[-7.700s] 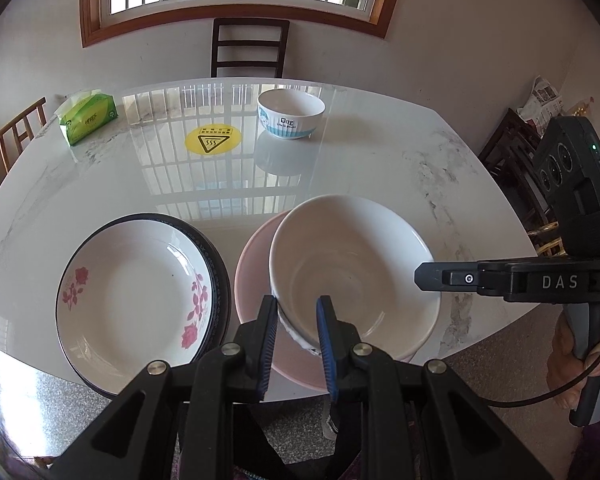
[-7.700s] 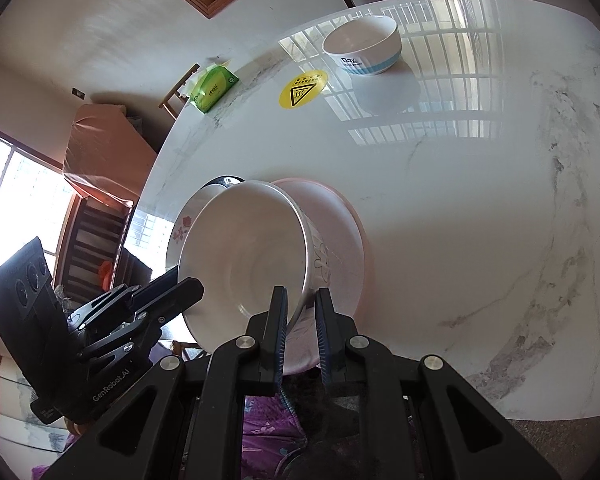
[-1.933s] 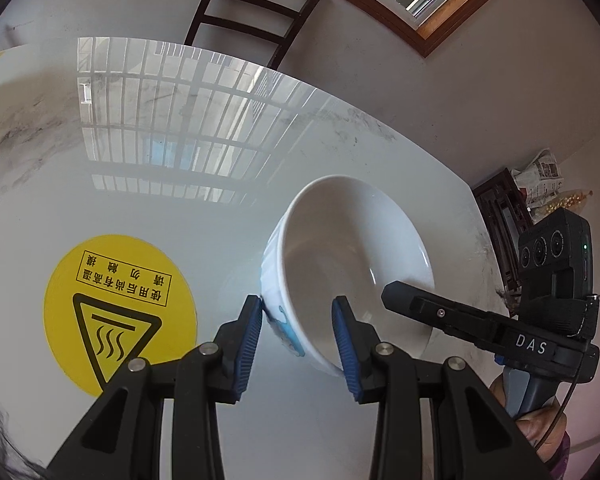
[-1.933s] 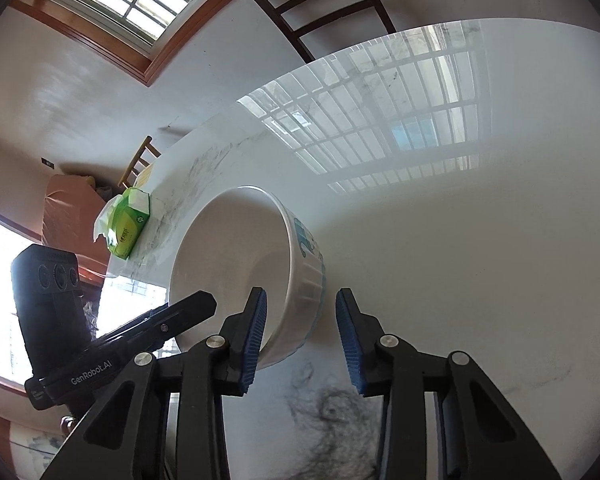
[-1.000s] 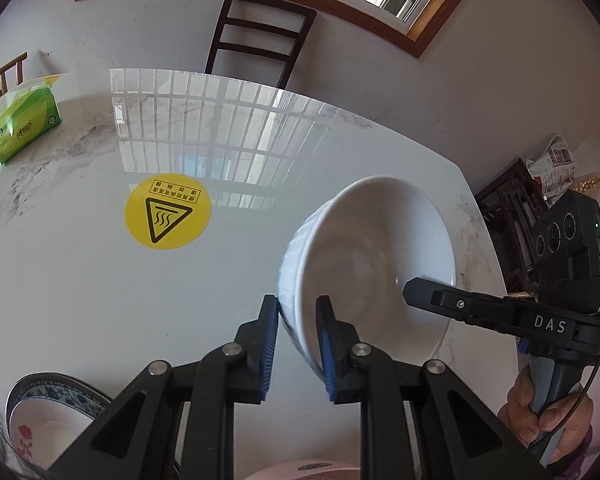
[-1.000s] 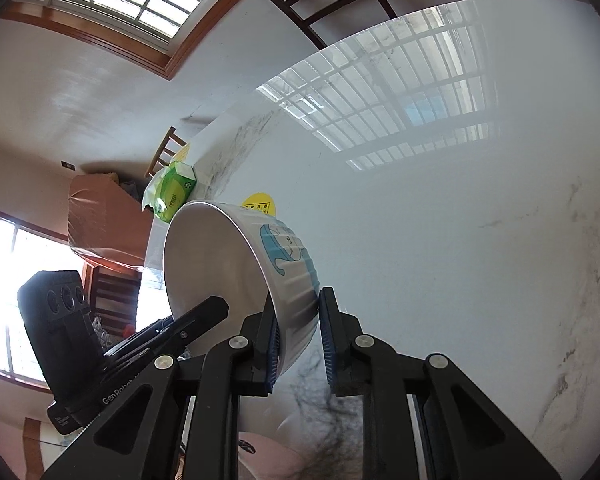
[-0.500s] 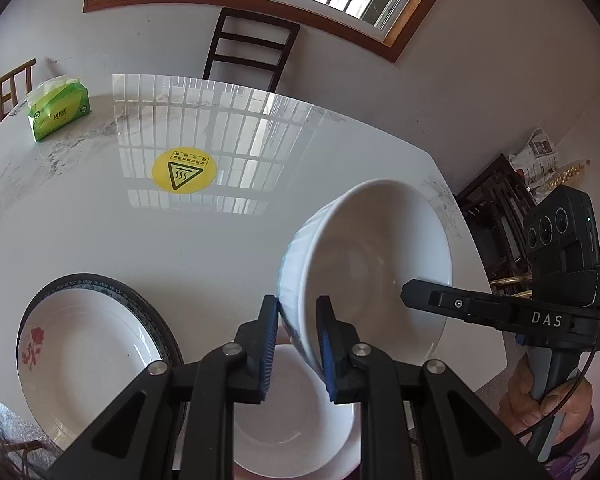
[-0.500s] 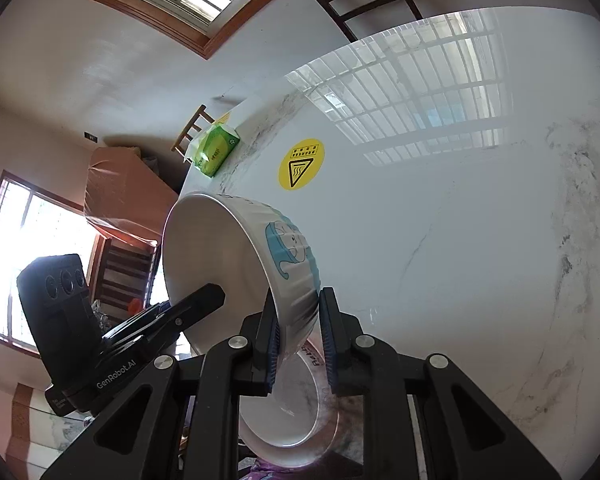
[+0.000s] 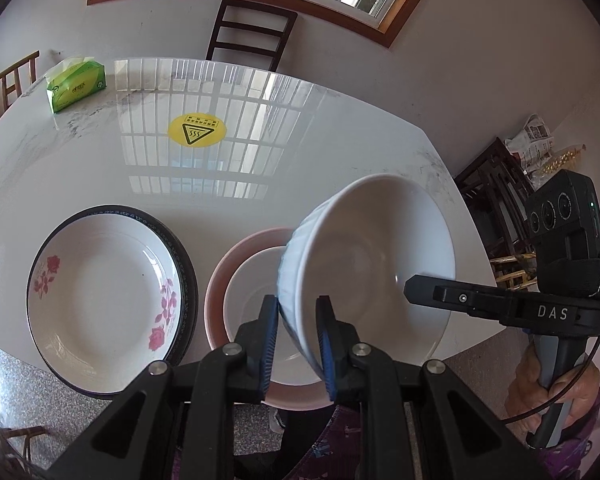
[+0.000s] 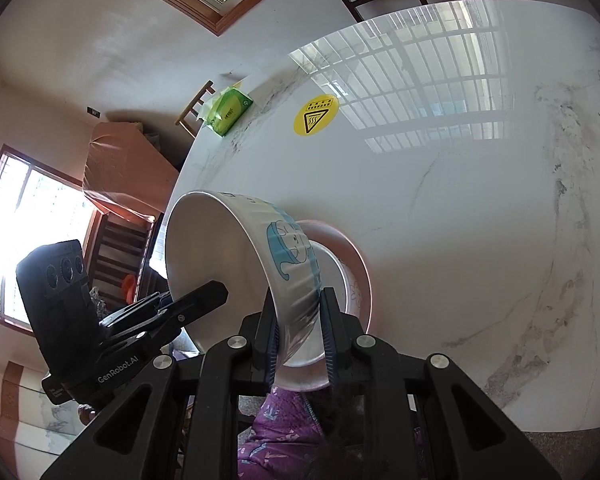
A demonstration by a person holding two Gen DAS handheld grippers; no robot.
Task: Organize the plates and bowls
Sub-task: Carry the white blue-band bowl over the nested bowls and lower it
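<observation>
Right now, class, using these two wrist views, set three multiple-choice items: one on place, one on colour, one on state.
1. Where is the green tissue pack?
A. far left of the table
B. inside a bowl
C. on the chair

2. What colour is the round warning sticker?
A. red
B. yellow
C. blue

3. How is the ribbed bowl held?
A. lying flat on the table
B. upside down
C. tilted, gripped by both grippers

Answers: A, it sits by the table's far left edge; B, its disc is yellow; C, the left gripper and right gripper pinch its rim.
</observation>
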